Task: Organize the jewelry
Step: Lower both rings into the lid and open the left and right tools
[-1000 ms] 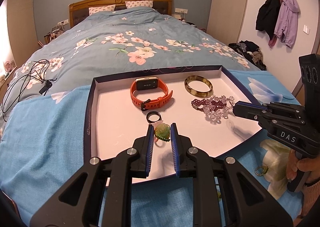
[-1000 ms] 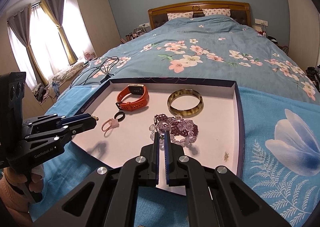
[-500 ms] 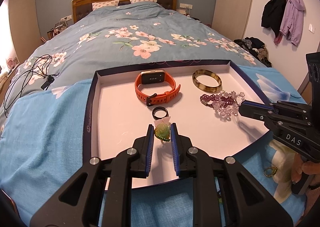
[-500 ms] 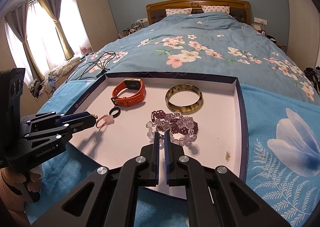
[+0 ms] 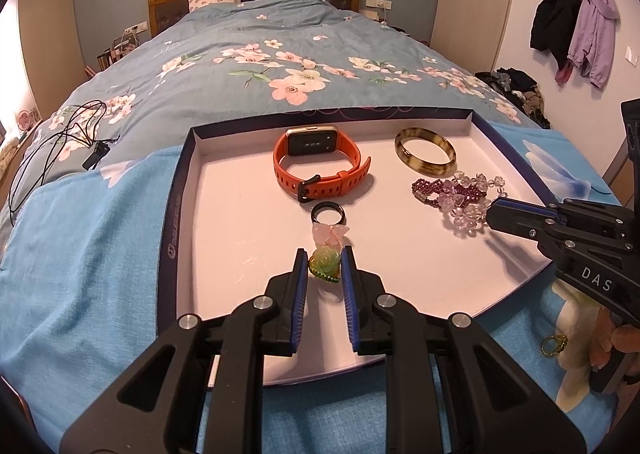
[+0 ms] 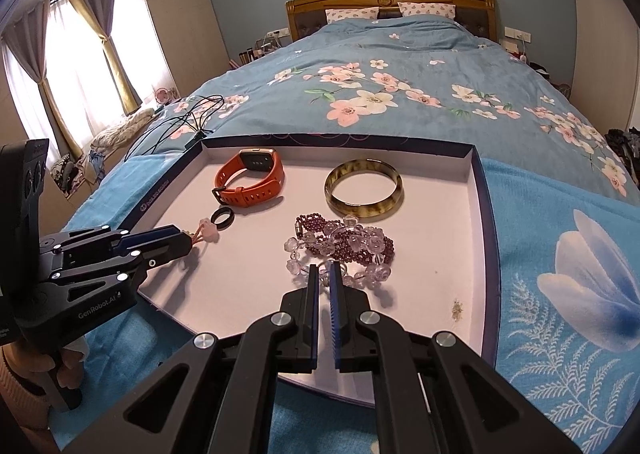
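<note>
A shallow tray [image 5: 176,190] with a white floor lies on the bed. In it are an orange smartwatch [image 5: 320,166], a brown bangle [image 5: 425,152], a black ring [image 5: 329,213], a pink flower ring [image 5: 330,235] and purple and clear bead bracelets [image 5: 460,194]. My left gripper [image 5: 324,266] is shut on a green flower ring [image 5: 325,263], low over the tray just behind the pink ring. My right gripper [image 6: 324,274] is shut and looks empty, its tips at the near edge of the bead bracelets [image 6: 344,242].
A small gold-green ring [image 5: 554,345] lies on the blue cloth right of the tray. Black cables [image 5: 60,138] lie on the bedspread to the left. Clothes hang on wall hooks [image 5: 572,18] at the right. The tray's raised rim [image 6: 486,214] borders the right side.
My left gripper has carried the green flower ring forward, up to the pink ring. My right gripper has edged forward toward the bead bracelets.
</note>
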### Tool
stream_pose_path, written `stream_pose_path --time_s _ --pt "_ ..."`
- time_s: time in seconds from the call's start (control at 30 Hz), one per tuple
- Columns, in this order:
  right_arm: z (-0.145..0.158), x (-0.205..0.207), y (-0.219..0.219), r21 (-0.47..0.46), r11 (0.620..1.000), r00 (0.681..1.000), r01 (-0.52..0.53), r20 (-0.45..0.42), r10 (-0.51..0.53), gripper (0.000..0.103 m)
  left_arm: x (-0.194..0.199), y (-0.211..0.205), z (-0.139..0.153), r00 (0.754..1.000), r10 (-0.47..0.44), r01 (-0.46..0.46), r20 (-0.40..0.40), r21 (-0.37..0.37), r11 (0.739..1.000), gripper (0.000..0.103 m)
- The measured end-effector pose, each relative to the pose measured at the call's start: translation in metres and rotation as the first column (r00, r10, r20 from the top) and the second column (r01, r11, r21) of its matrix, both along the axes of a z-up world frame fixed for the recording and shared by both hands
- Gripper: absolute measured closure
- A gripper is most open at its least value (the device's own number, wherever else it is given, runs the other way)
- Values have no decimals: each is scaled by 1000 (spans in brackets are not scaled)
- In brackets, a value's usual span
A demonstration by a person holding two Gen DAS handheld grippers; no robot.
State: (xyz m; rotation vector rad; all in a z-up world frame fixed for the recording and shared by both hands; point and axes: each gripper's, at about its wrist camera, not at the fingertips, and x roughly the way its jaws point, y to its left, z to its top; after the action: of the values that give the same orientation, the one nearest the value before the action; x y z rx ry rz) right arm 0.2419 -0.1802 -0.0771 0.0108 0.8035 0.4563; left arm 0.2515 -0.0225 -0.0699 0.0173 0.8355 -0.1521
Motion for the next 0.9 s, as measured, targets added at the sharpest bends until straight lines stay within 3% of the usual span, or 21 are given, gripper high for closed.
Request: stream_pose_path --time_s 0.1,0.17,0.27,0.53,0.7,0.9 --pt "0 -1 -1 1 1000 1000 2 2 -2 97 2 1 -3 1000 3 -3 -10 -6 1000 82" --pt "1 -2 -2 6 1000 1000 6 5 -6 90 1 3 -3 1000 4 -4 -15 -13 1000 81" --pt "5 -7 -6 20 1000 1000 9 19 -10 82 -2 5 -2 1000 -1 0 -11 -16 1000 70" --pt "26 -32 -26 75 997 997 21 70 -27 60 -31 14 20 998 -3 5 63 -28 1000 63" --pt "32 -58 -40 86 996 997 4 79 -11 52 -63 17 32 993 -64 68 101 -39 997 61" --pt "18 -84 -50 68 998 999 -12 35 10 51 -99 10 30 984 -145 150 102 -45 988 59"
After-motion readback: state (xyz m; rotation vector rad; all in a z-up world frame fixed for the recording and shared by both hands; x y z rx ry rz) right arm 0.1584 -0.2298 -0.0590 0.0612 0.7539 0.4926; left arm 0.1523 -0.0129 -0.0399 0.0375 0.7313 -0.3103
